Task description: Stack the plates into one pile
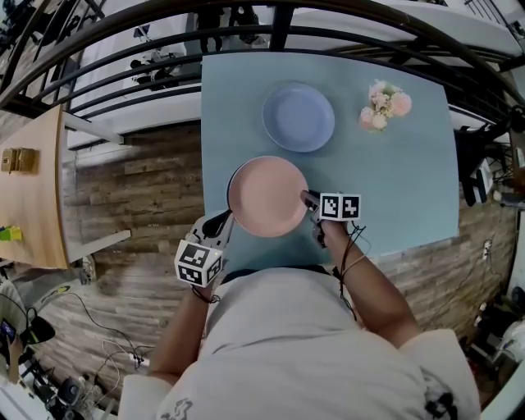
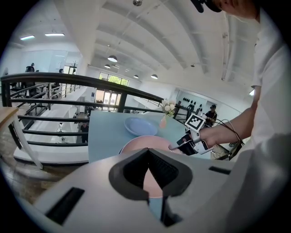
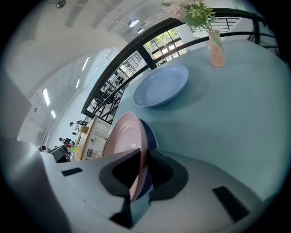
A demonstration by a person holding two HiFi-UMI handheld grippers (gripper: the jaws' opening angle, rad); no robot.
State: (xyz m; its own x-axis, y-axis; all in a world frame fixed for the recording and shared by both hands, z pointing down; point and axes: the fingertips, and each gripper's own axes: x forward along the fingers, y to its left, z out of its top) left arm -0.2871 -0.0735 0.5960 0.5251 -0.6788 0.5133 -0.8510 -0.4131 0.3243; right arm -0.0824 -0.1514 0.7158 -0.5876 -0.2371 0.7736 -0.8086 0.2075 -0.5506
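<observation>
The round pink plate (image 1: 267,195) lies near the six o'clock edge of the pale blue-green table (image 1: 394,180), right on top of a dark blue plate (image 1: 230,189) of which only a rim shows. The right gripper (image 1: 308,199) comes in from three o'clock, its jaws closed on the pink plate's rim. Its own view shows that rim edge-on in the gap with the dark blue plate just behind; I cannot tell whether the jaws pinch both. The left gripper (image 1: 223,223) sits at about eight o'clock of the same plate, jaws apart and holding nothing, with the pink plate just ahead of them. The round light blue plate (image 1: 299,116) lies apart from the pair, towards twelve to one o'clock, and nothing stands between. One pile probably means bringing these together, and the right gripper is nearer the light blue plate. The small pink vase of flowers (image 1: 384,105) stands well off at two o'clock, clear of that line. The black metal railing (image 1: 344,20) runs beyond the table's far edge.
</observation>
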